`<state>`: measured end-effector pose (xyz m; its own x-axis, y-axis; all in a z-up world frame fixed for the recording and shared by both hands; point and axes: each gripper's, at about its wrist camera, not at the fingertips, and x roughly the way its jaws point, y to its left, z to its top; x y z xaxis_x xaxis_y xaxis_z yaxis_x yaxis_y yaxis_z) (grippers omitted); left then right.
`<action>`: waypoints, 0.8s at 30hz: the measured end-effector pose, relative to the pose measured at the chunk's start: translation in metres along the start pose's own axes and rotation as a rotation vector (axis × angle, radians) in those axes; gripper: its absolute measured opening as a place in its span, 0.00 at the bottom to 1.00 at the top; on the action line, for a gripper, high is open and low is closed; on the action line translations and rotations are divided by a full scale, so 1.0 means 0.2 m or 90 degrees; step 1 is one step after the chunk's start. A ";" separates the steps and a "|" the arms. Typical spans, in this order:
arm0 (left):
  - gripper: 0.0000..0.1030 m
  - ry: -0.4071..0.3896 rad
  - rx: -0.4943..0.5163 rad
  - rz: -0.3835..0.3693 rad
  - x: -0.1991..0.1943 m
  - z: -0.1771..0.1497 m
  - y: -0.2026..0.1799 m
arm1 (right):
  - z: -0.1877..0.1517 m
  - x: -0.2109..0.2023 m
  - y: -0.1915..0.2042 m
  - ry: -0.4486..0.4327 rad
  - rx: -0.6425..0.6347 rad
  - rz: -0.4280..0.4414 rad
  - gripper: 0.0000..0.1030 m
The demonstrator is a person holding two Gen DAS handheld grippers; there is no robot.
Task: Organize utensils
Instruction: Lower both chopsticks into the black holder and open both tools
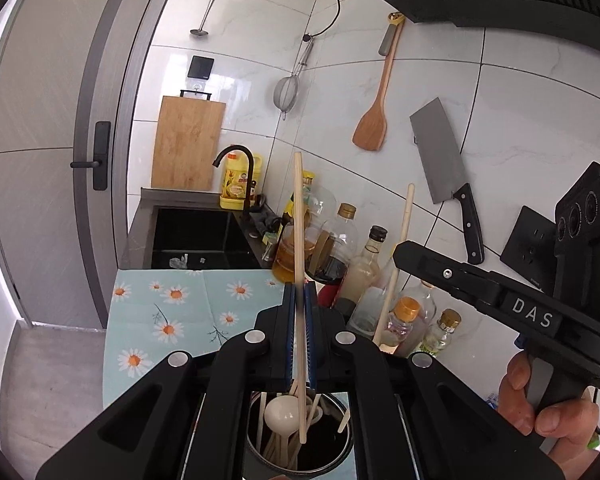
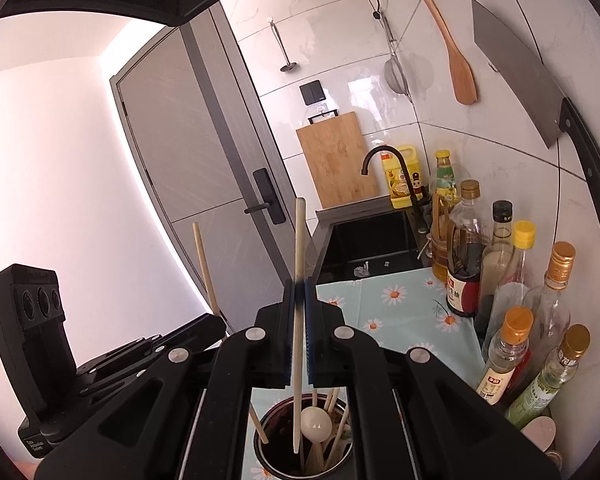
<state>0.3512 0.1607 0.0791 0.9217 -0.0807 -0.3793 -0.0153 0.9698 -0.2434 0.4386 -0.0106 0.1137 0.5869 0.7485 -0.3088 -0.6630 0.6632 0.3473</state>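
Note:
My left gripper [image 1: 299, 286] is shut on a wooden chopstick [image 1: 299, 216] held upright, its lower end inside the dark round utensil holder [image 1: 260, 452]. My right gripper [image 2: 299, 282] is shut on a second wooden chopstick [image 2: 299, 248], its lower end over the same holder [image 2: 268, 460]. The holder contains a white spoon [image 1: 281, 414], also seen in the right wrist view [image 2: 315, 422], and several more chopsticks. Each gripper shows in the other's view: the right gripper [image 1: 404, 254] at right with its chopstick [image 1: 404, 220], the left gripper [image 2: 216, 322] at left.
Several oil and sauce bottles [image 2: 466, 264] stand along the tiled wall on the daisy-patterned cloth [image 1: 172, 312]. A black sink [image 1: 196, 240] with faucet lies beyond. A cleaver [image 1: 446, 176], wooden spatula [image 1: 374, 120], strainer and cutting board [image 1: 188, 144] are against the wall.

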 end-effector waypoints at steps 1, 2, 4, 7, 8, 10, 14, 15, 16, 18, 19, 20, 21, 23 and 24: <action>0.04 0.002 0.000 0.001 0.01 -0.01 0.00 | -0.01 0.00 -0.01 0.001 0.001 -0.002 0.06; 0.04 0.005 0.001 0.000 0.02 -0.02 0.00 | -0.02 0.01 -0.02 0.005 0.006 -0.004 0.06; 0.06 0.016 0.006 0.001 0.04 -0.04 -0.01 | -0.03 0.03 -0.04 0.022 0.019 0.013 0.09; 0.06 0.032 0.019 0.001 0.07 -0.06 -0.02 | -0.05 0.05 -0.05 0.043 0.035 0.017 0.25; 0.07 0.035 0.023 0.004 0.07 -0.06 -0.02 | -0.06 0.04 -0.05 0.043 0.034 0.019 0.25; 0.08 0.034 0.015 0.003 0.05 -0.07 -0.01 | -0.06 0.02 -0.04 0.035 0.029 0.013 0.25; 0.38 0.030 0.009 0.004 0.00 -0.08 0.00 | -0.07 -0.03 -0.02 0.027 0.031 0.011 0.25; 0.38 0.030 0.010 0.006 -0.01 -0.08 0.00 | -0.07 -0.04 -0.02 0.029 0.030 0.012 0.25; 0.38 0.029 0.011 0.007 -0.03 -0.08 0.00 | -0.08 -0.05 -0.01 0.030 0.027 0.008 0.25; 0.38 0.025 0.010 0.007 -0.06 -0.09 0.00 | -0.09 -0.08 -0.01 0.030 0.027 0.009 0.25; 0.38 0.024 0.010 0.008 -0.08 -0.09 -0.01 | -0.09 -0.08 -0.01 0.030 0.027 0.009 0.25; 0.38 0.021 0.010 0.006 -0.10 -0.09 -0.01 | -0.09 -0.11 0.00 0.029 0.026 0.009 0.27; 0.38 0.018 0.011 0.004 -0.13 -0.09 -0.02 | -0.09 -0.13 0.01 0.028 0.025 0.010 0.30; 0.38 0.011 0.013 0.004 -0.18 -0.10 -0.03 | -0.10 -0.17 0.03 0.026 0.017 0.009 0.35; 0.38 0.008 0.013 0.005 -0.22 -0.11 -0.04 | -0.10 -0.20 0.04 0.026 0.012 0.007 0.36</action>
<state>0.3021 0.1519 0.0780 0.9165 -0.0764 -0.3926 -0.0137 0.9750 -0.2217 0.4008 -0.0349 0.1100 0.5594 0.7556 -0.3407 -0.6606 0.6547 0.3673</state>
